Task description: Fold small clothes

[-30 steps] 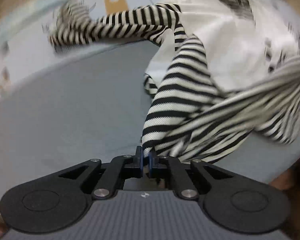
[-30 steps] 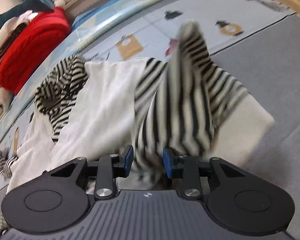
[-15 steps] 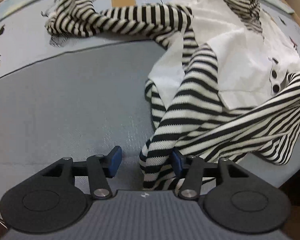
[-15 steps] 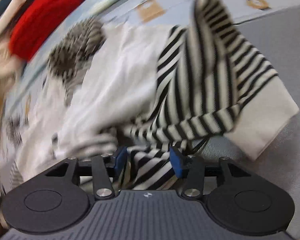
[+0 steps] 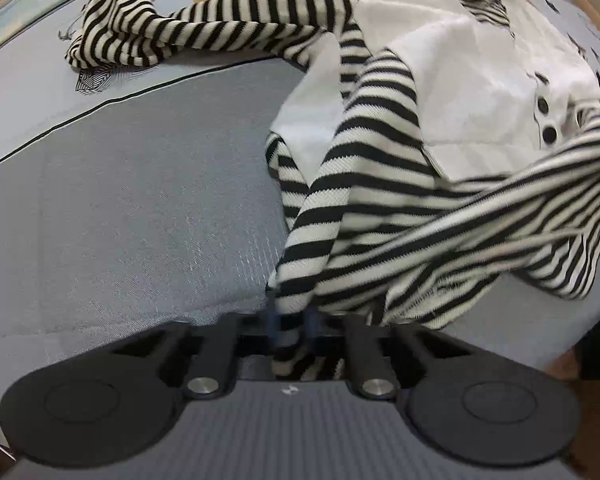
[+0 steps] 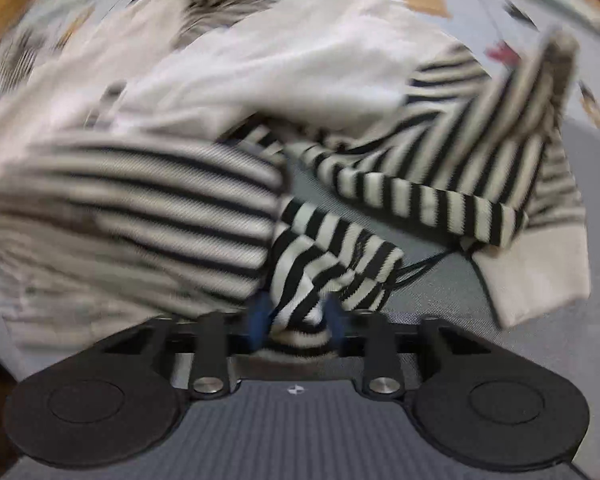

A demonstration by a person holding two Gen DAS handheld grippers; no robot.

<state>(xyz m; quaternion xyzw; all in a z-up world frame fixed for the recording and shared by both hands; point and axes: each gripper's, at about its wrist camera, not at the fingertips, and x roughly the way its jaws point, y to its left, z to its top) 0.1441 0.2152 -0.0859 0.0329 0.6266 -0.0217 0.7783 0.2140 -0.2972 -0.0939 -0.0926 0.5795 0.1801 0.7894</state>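
Observation:
A small black-and-white striped garment with a plain white front panel (image 5: 460, 80) and two dark buttons (image 5: 546, 120) lies crumpled on a grey cloth surface (image 5: 140, 200). My left gripper (image 5: 291, 320) is shut on a striped edge of the garment (image 5: 340, 208) at its near side. One striped sleeve (image 5: 188, 36) trails to the far left. In the right wrist view, which is blurred, my right gripper (image 6: 298, 316) is shut on a bunched striped fold (image 6: 332, 256), with the white panel (image 6: 260, 68) beyond it.
A light blue mat with printed animal and tag pictures (image 5: 28, 92) lies beyond the grey cloth. A wooden edge (image 5: 596, 12) shows at the far right. The grey cloth's edge drops off at the lower right (image 5: 552, 340).
My left gripper was open half a second ago and has shut on the striped edge. My right gripper has narrowed onto the striped fold and swung, blurring its view.

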